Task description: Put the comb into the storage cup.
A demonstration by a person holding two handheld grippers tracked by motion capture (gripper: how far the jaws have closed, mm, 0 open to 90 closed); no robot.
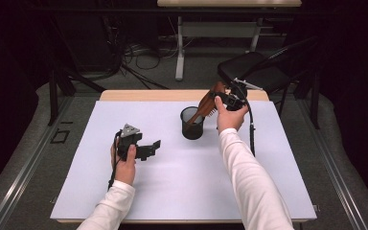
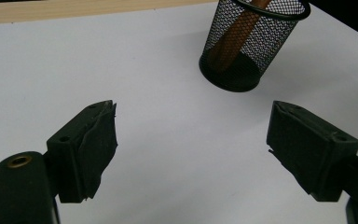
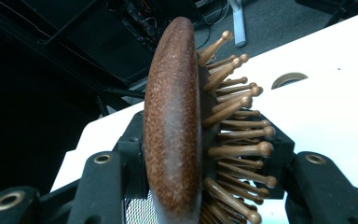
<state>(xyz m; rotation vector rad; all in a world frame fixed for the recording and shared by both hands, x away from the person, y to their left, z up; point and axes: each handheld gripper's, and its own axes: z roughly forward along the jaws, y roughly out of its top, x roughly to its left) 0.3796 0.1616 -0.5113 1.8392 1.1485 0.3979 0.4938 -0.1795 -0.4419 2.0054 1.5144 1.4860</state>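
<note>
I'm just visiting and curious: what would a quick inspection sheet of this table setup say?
Surface: white table top, light wooden strip along its far edge.
Job's things: black mesh cup standing upright; brown wooden hairbrush with its handle down in the cup.
Clutter: nothing seen.
Grippers: left hand-held gripper open, holding nothing; right hand-held gripper shut on the hairbrush head.
Cables: one trails from each gripper; more lie on the floor behind.
Surroundings: dark chair, second table, dim room.
</note>
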